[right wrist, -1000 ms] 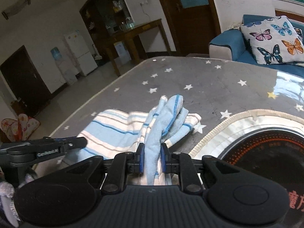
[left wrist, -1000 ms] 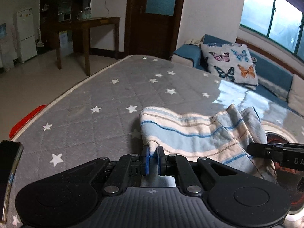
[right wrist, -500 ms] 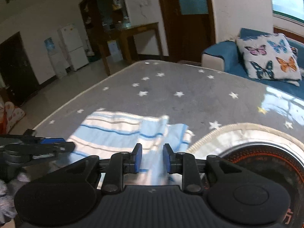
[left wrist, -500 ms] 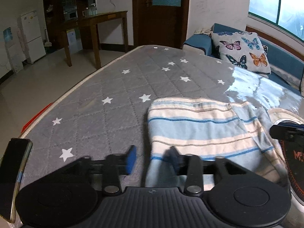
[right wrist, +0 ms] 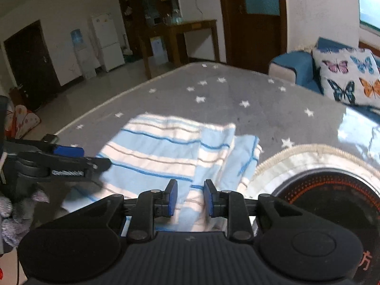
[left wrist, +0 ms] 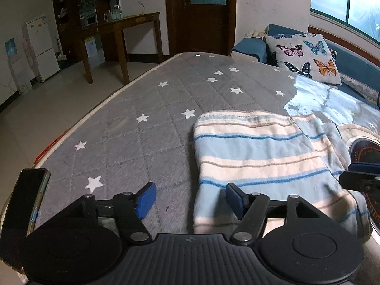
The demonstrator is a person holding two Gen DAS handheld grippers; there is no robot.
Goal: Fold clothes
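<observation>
The striped garment [left wrist: 256, 152], a soft knit in pale blue, cream and thin dark-blue bands, lies flat on the grey star-printed mattress [left wrist: 147, 109], toward its near edge and beside the round patterned mat [right wrist: 332, 190] on the right side. It looks folded over on itself: in the right wrist view a narrower flap lies on top along its right side, with a second layer's edge showing just past it, which suggests one fold has been laid and the cloth set down so it can settle flat. The left tool [left wrist: 190, 199] hangs just above the garment's near left corner with its jaws opening; one pad [left wrist: 234, 199] sits over the fabric and the other over bare mattress, and nothing is pinched between them. The right tool [right wrist: 190, 198] is part open over the near edge of the flap, its pads either side of the cloth but with visible gaps, so it appears to grip nothing. A dark phone [left wrist: 26, 204] is mounted beside the left tool. No container is in view; a butterfly cushion [left wrist: 306, 57] rests on the blue sofa [left wrist: 356, 64] beyond the mattress's far corner.
</observation>
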